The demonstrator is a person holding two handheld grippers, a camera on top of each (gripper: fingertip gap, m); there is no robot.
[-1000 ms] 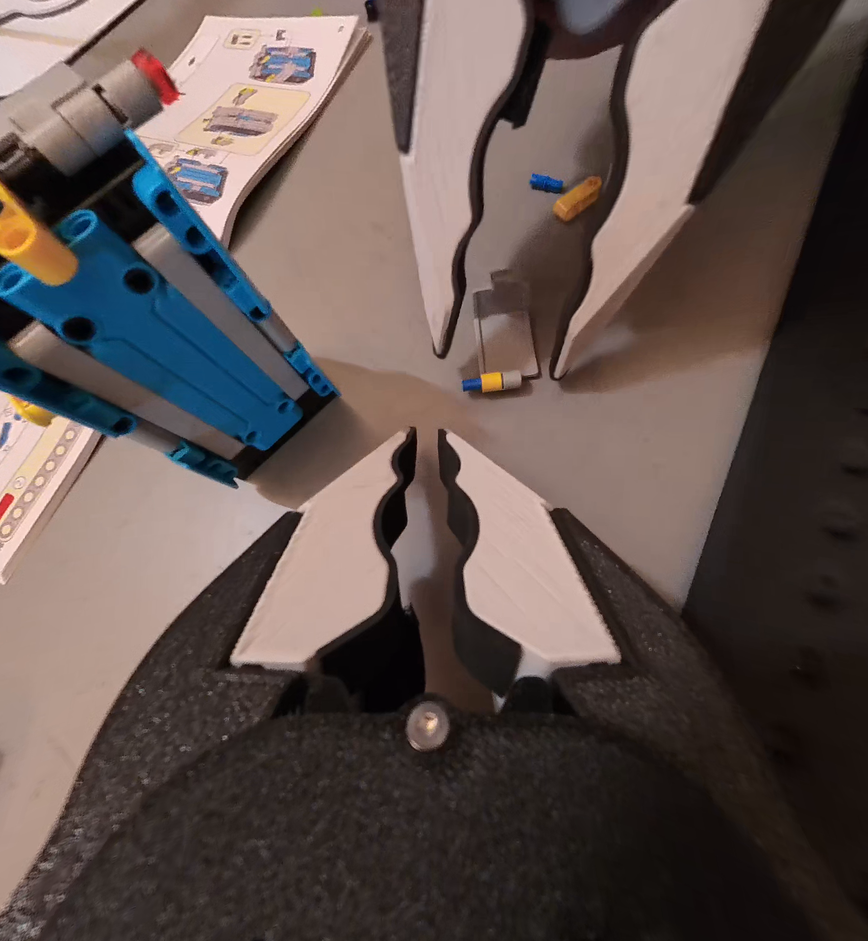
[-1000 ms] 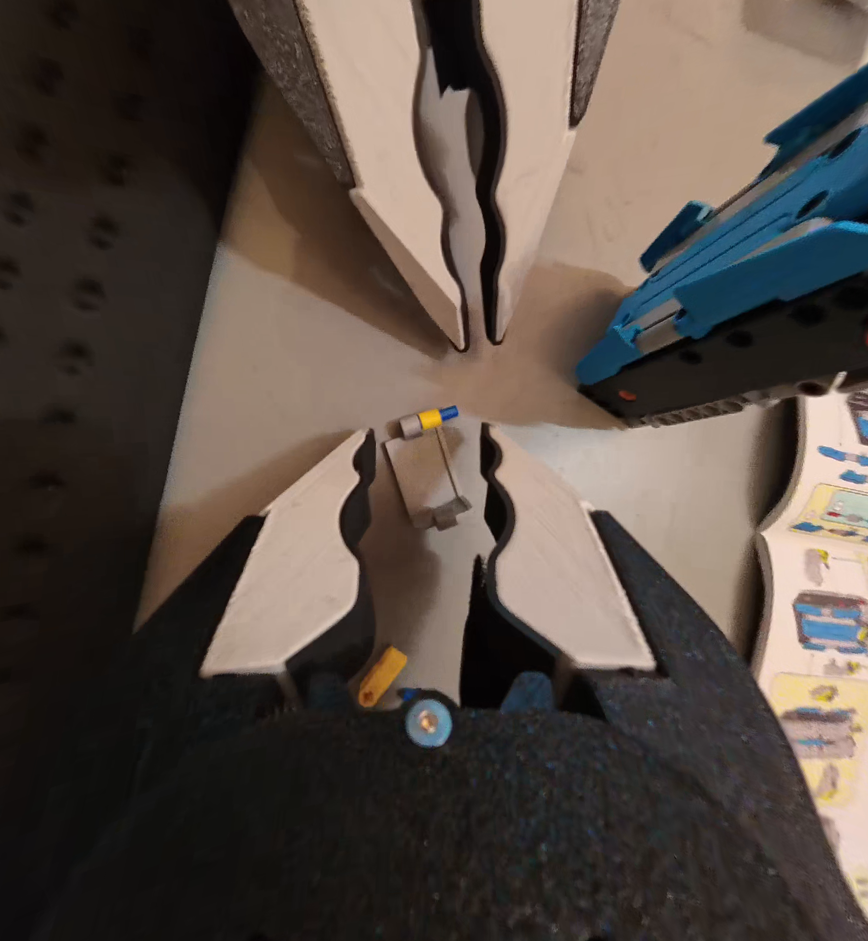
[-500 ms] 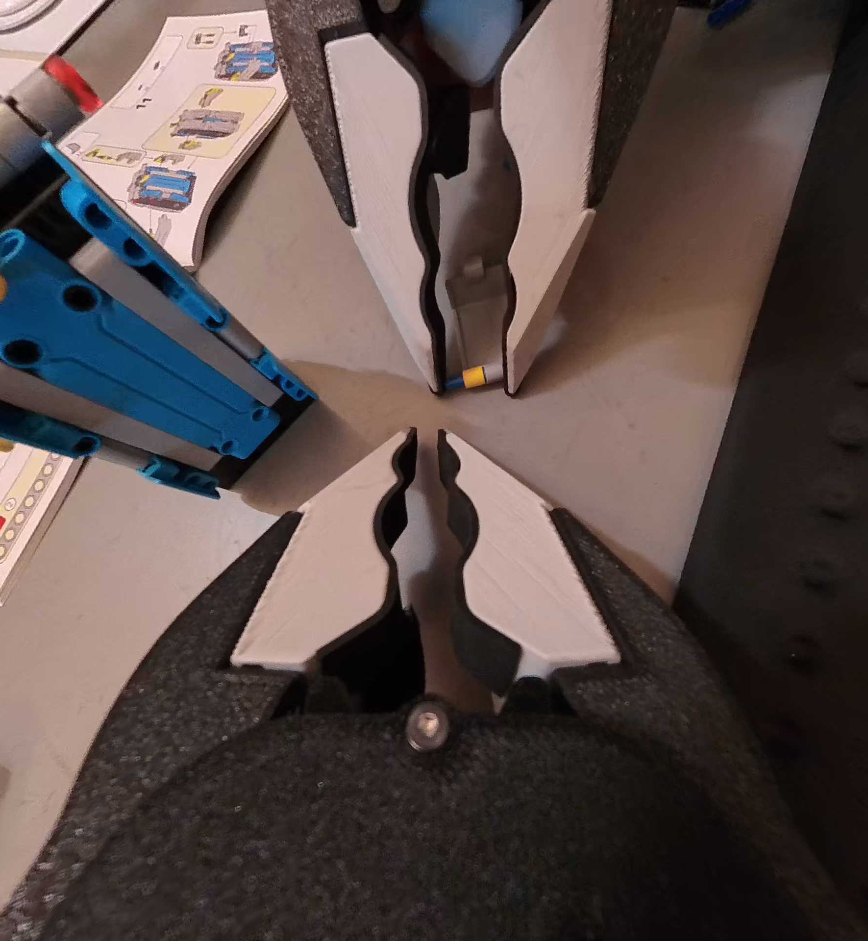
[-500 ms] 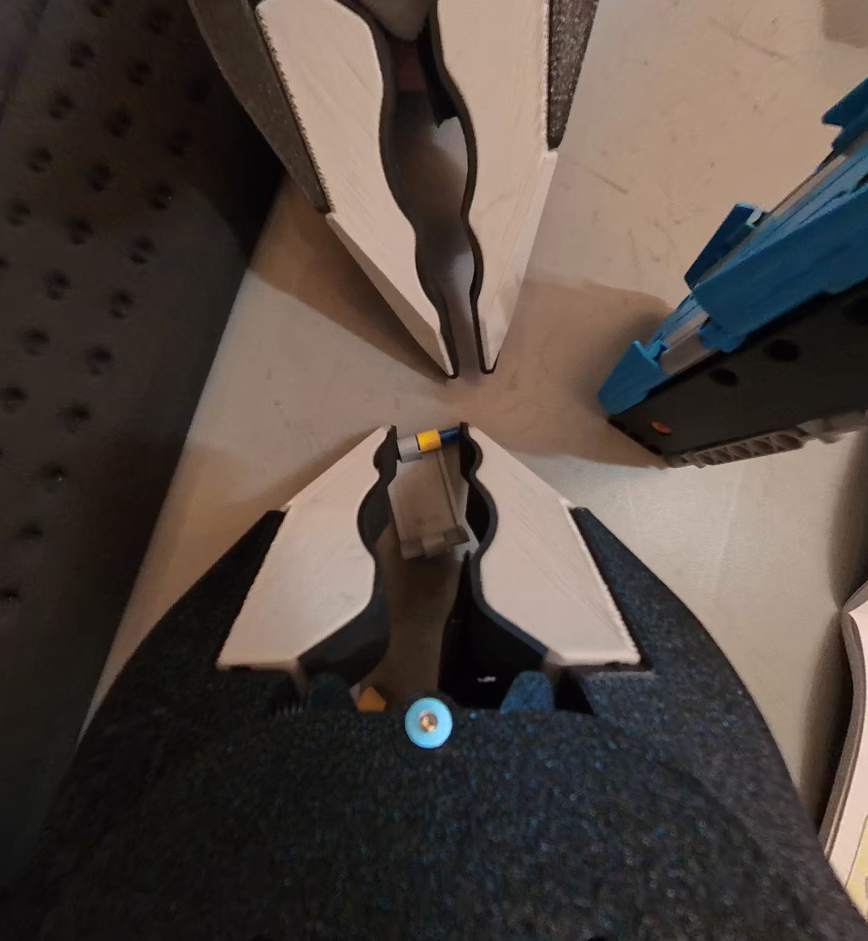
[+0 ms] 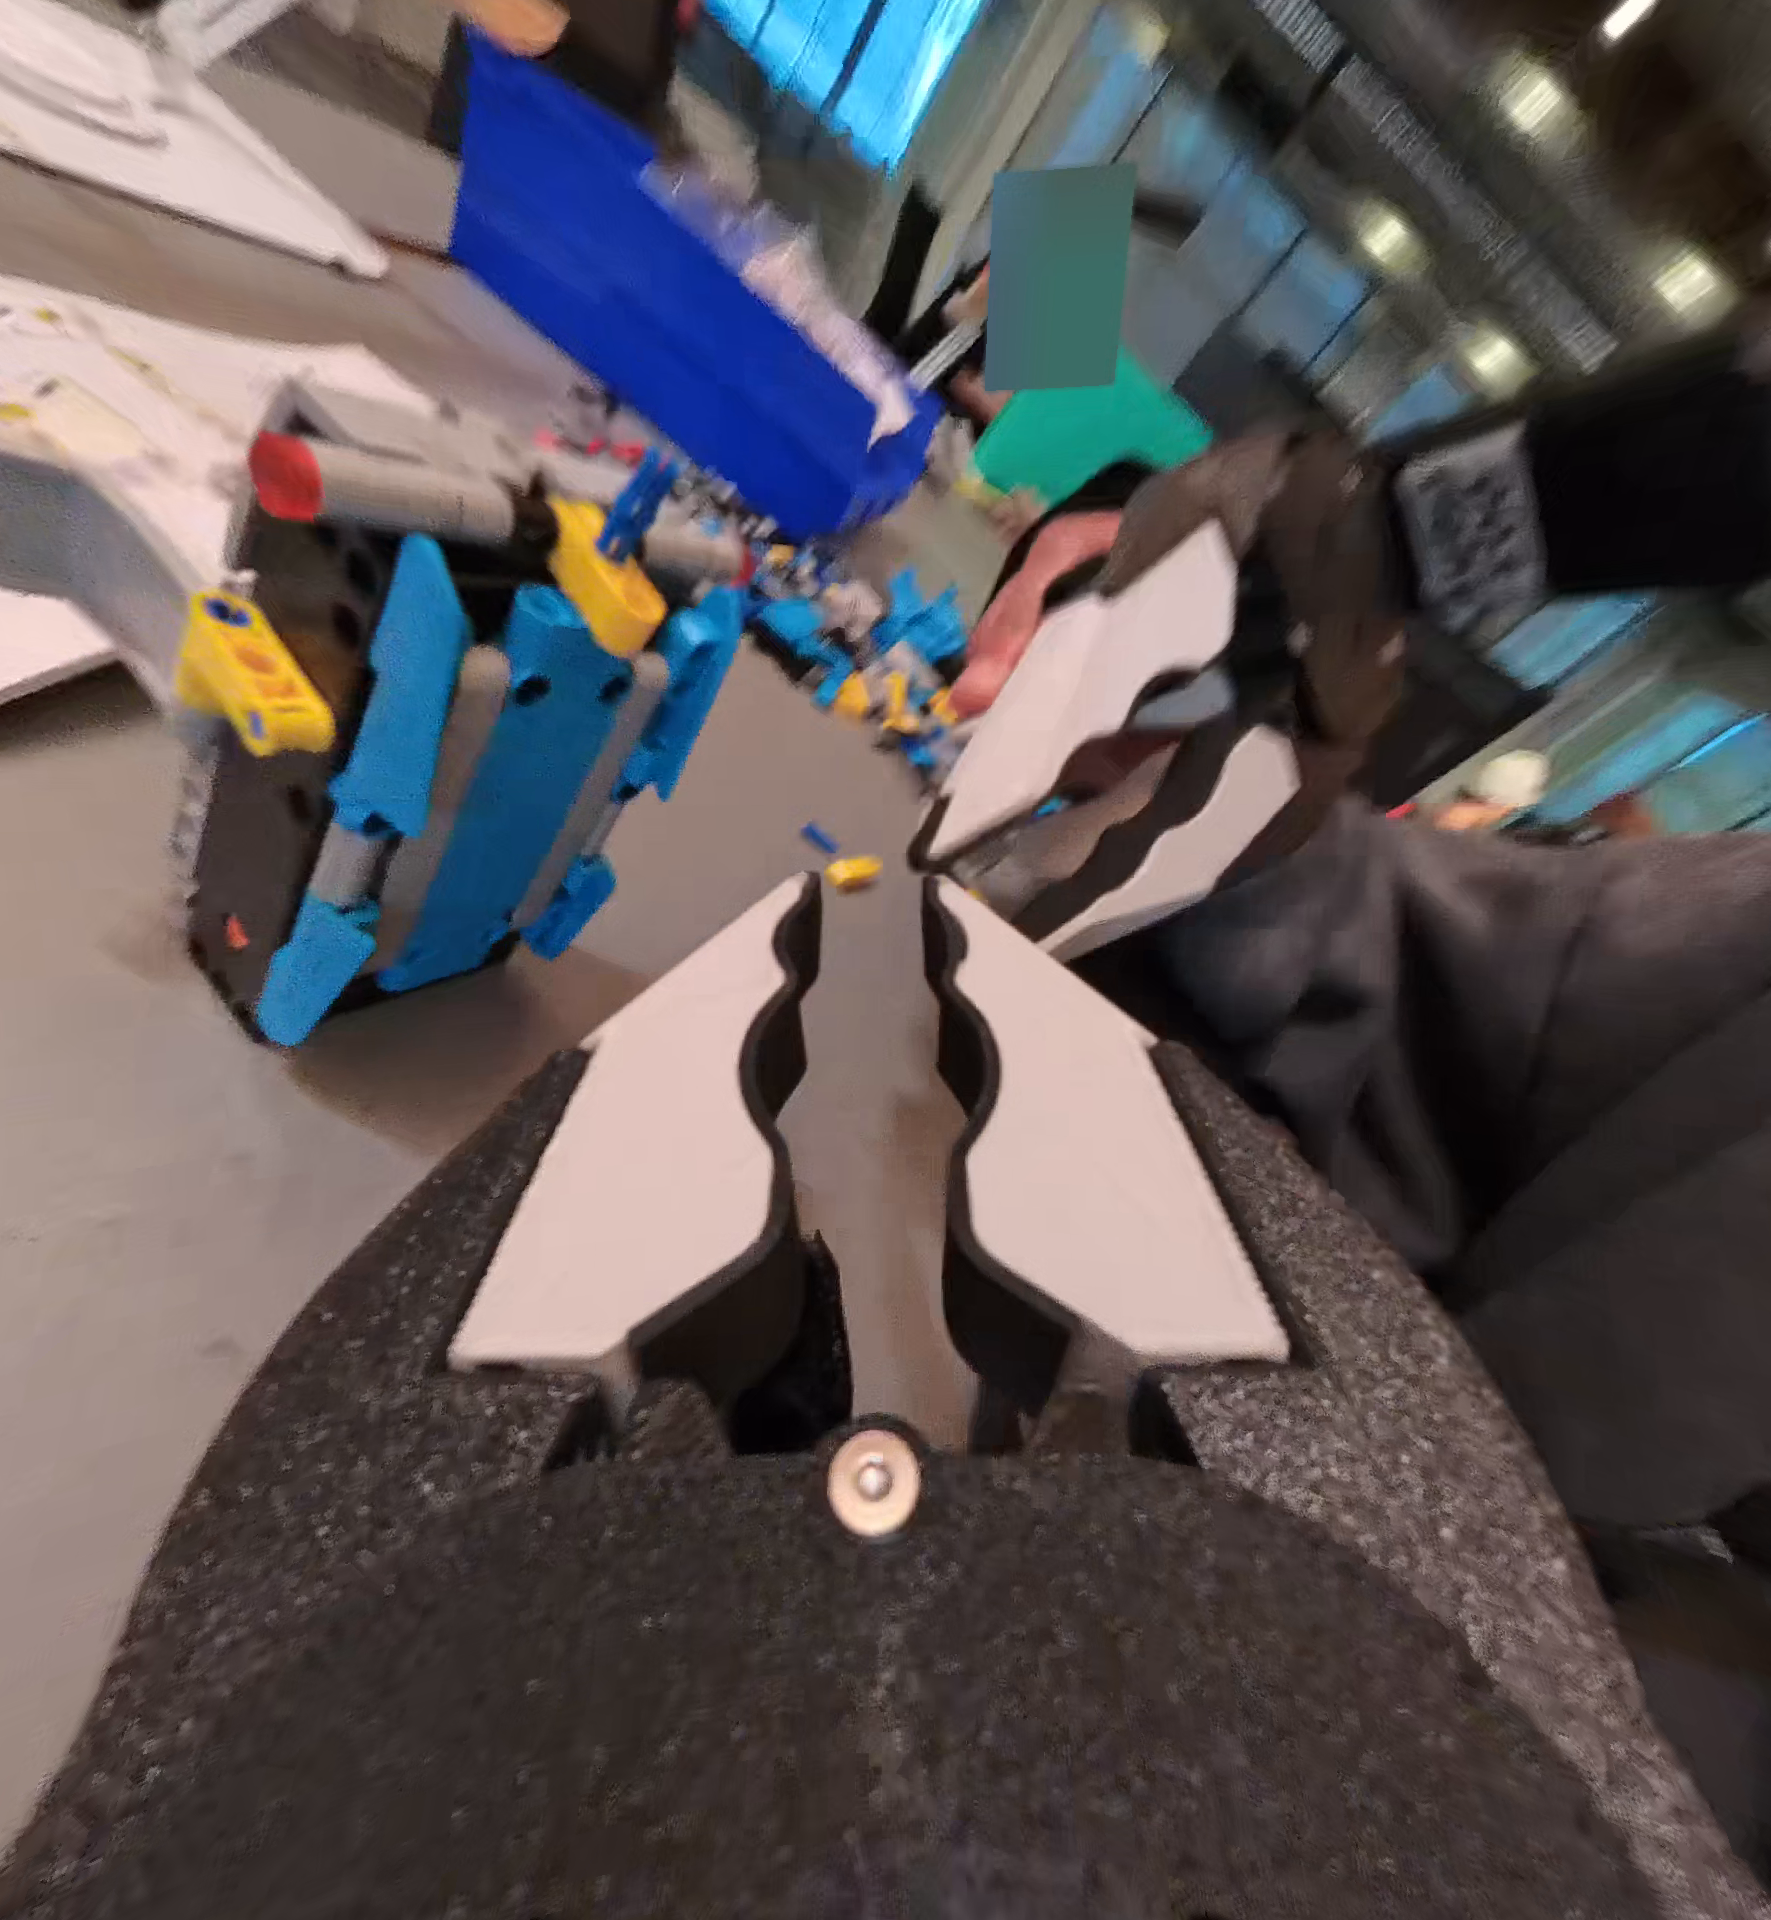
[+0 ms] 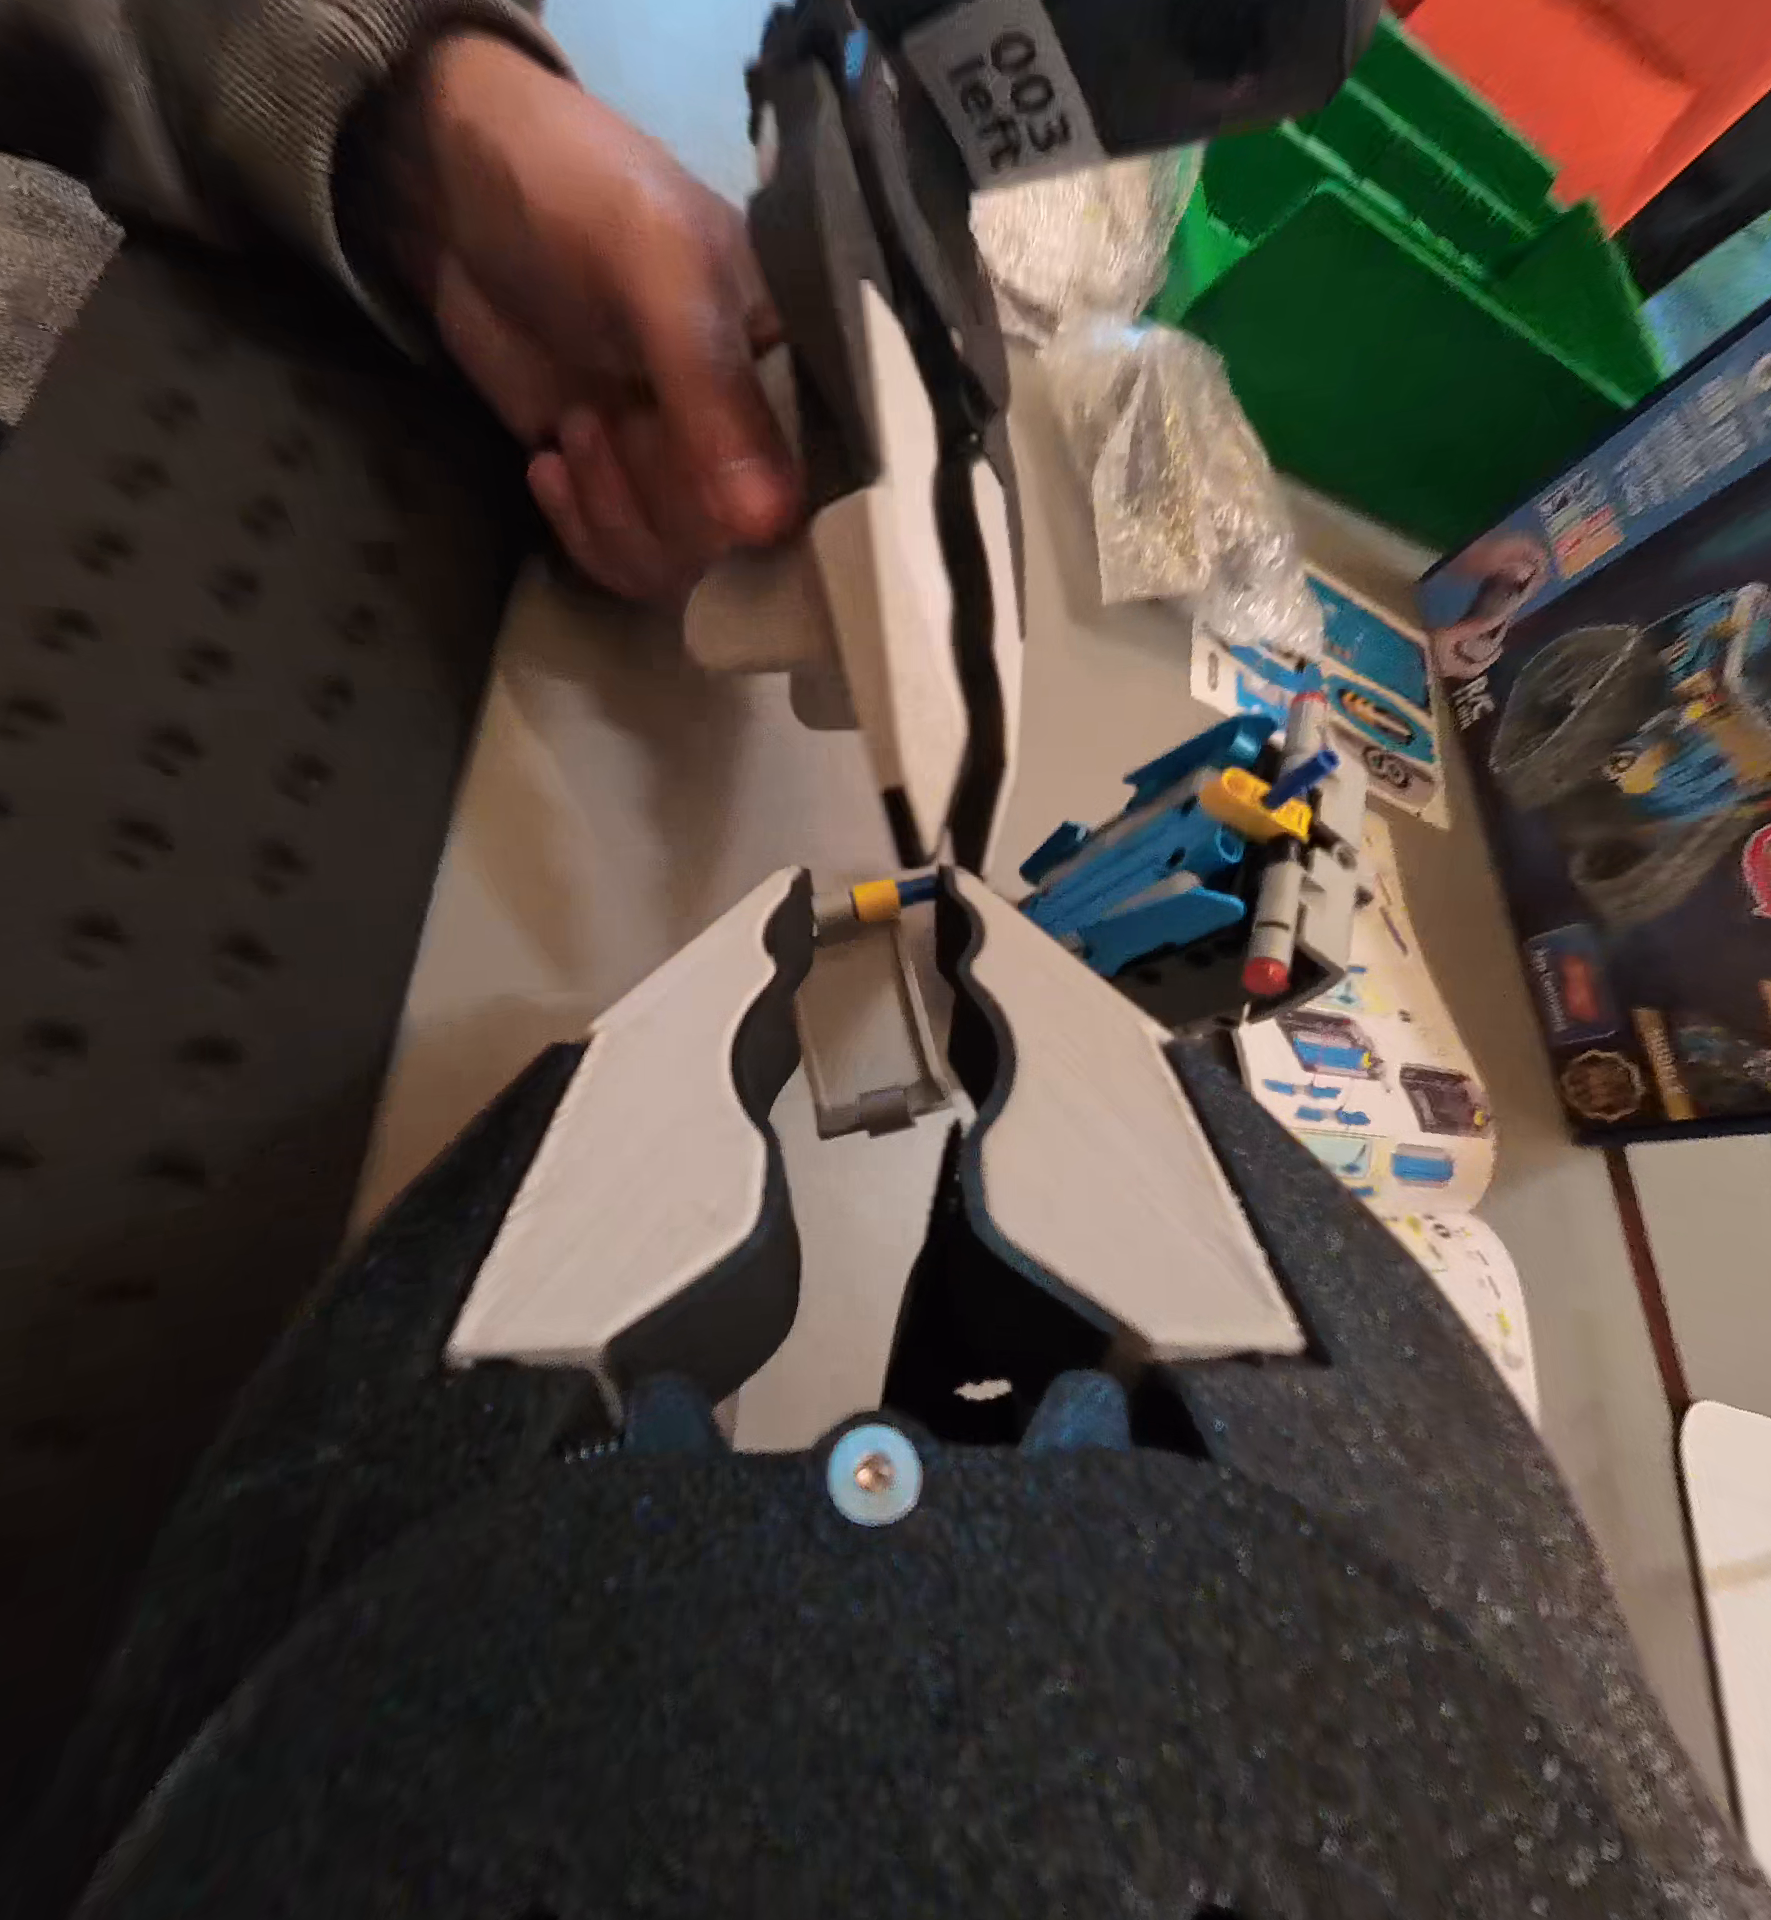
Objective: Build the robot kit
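Observation:
My right gripper [image 6: 876,894] is shut on a flat grey brick panel [image 6: 865,1029] with a grey, yellow and blue pin [image 6: 870,899] across its far end, and holds it above the table. My left gripper [image 5: 870,883] is open by a narrow gap and empty, with its tips close to the right gripper's tips [image 5: 922,852]. It also shows in the right wrist view [image 6: 948,831], held by a hand [image 6: 611,343]. A blue, black and grey brick model [image 5: 445,758] stands on the grey table to the left and shows in the right wrist view [image 6: 1172,883].
A loose yellow piece [image 5: 853,871] and a blue pin [image 5: 816,834] lie just beyond my left tips. Farther off are a pile of pieces [image 5: 860,644] and a blue bin [image 5: 673,301]. Instruction booklets [image 6: 1369,1122], a printed box [image 6: 1691,779], a plastic bag [image 6: 1161,447] and green bins [image 6: 1380,343] lie right. Left and right tips are no more than a few centimetres apart.
The right gripper closed on the grey panel and lifted it off the table. Both grippers tilted up from looking down at the table. The left jaws opened slightly.

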